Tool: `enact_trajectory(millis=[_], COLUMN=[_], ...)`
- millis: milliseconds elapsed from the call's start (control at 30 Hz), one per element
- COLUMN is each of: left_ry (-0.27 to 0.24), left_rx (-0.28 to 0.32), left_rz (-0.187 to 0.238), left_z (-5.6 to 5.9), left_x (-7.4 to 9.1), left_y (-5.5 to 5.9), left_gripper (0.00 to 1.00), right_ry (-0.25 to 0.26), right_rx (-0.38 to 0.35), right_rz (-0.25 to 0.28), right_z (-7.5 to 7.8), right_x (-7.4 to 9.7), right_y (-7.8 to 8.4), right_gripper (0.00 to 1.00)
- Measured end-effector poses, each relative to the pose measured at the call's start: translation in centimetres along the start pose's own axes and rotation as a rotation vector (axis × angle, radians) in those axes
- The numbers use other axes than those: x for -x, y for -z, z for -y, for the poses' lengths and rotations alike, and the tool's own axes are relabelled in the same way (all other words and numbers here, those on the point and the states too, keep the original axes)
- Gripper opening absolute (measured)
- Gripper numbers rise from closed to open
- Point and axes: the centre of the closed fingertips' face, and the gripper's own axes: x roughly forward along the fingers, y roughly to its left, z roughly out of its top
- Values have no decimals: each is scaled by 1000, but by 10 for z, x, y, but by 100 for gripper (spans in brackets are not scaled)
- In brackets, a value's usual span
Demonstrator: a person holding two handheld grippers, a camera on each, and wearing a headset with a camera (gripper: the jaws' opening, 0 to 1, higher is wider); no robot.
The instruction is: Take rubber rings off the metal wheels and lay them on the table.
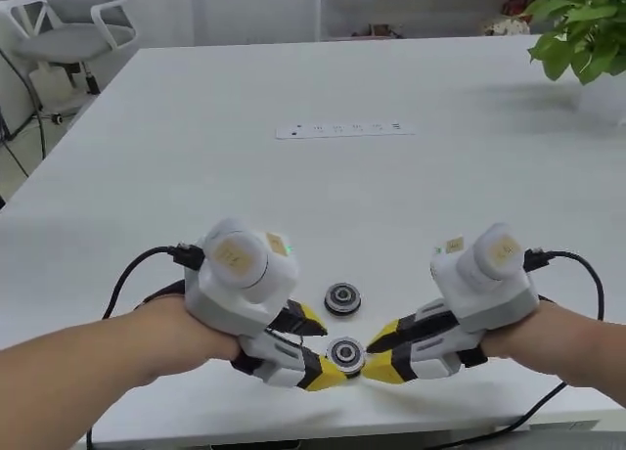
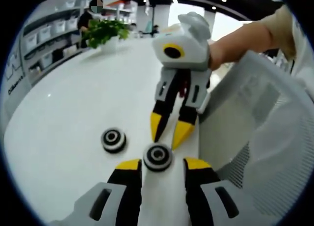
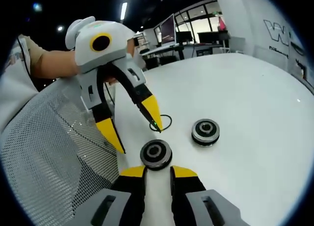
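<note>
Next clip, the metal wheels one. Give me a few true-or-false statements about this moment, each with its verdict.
1. Two wheels lie on the table: the nearer wheel and the farther wheel. True.
2. The nearer wheel sits between the tips of the left gripper and the right gripper. True.
3. The left gripper's jaws are shut tight. False: they are spread wide apart.
4. The plant stands at the table's far left. False: far right in the head view.
5. A power strip lies beyond both wheels. True.
</note>
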Motion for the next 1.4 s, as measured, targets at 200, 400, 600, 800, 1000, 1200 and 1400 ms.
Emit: enact_trajectory(millis=[200,400,600,800,1000,1200,1400], left_ry=[4,2,-9,-36,-65,-85,-95], left_rx=[5,-3,-13,-30,-97,-119,-116], left_rz=[6,5,1,6,0,-2,16], left_z=[0,0,-1,-6,-3,-4,-3], left_x=[-5,-10,-14,-15,-15,-15,-15], left_y=[-2,-3,-3,-2,-2,-1,0], left_gripper=[30,24,20,15,14,14,14], right_ry=[1,4,5,5,5,2,10], right_rx=[2,-3,-3,-3,2,21,34], right_rz=[-2,5,5,7,5,6,-1], right_z=[0,1,0,0,-1,-2,-2], right_x=[-2,-2,-3,-3,-3,-4,-4], right_y=[1,1,0,0,0,0,2], right_gripper=[16,16,15,15,15,13,11])
